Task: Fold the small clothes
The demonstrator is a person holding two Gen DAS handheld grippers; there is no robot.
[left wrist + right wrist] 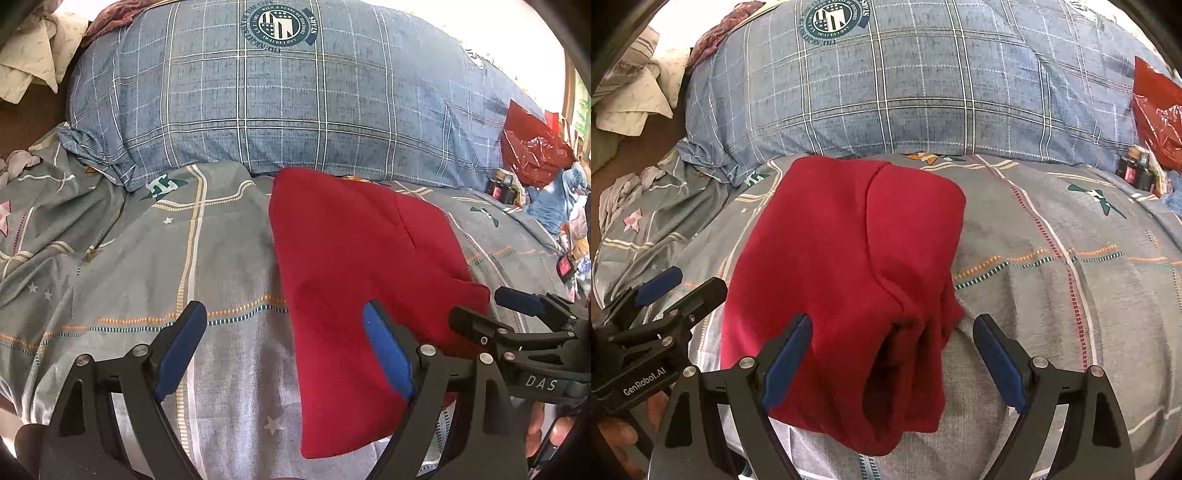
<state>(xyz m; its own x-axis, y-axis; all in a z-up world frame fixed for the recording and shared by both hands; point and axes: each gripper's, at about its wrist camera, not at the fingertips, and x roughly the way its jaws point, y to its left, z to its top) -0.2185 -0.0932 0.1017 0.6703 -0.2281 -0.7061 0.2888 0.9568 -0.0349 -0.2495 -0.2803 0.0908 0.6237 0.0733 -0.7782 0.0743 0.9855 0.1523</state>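
Red garment (846, 266) folded, lying flat on bedsheet (1052, 295).

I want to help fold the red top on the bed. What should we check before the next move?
1. Left gripper open: ok, fingers spread wide.
2. Right gripper open: ok, fingers spread wide.
3. Both grippers free of cloth: ok, neither is pinching the red top.
4. Red top already folded over: ok, layers show at the near end.
5. Top lying neat: not ok, the near end is bunched and gaping.
6. Room on the bedsheet beside the top: ok.
7. Fully folded underneath: cannot tell, hidden.
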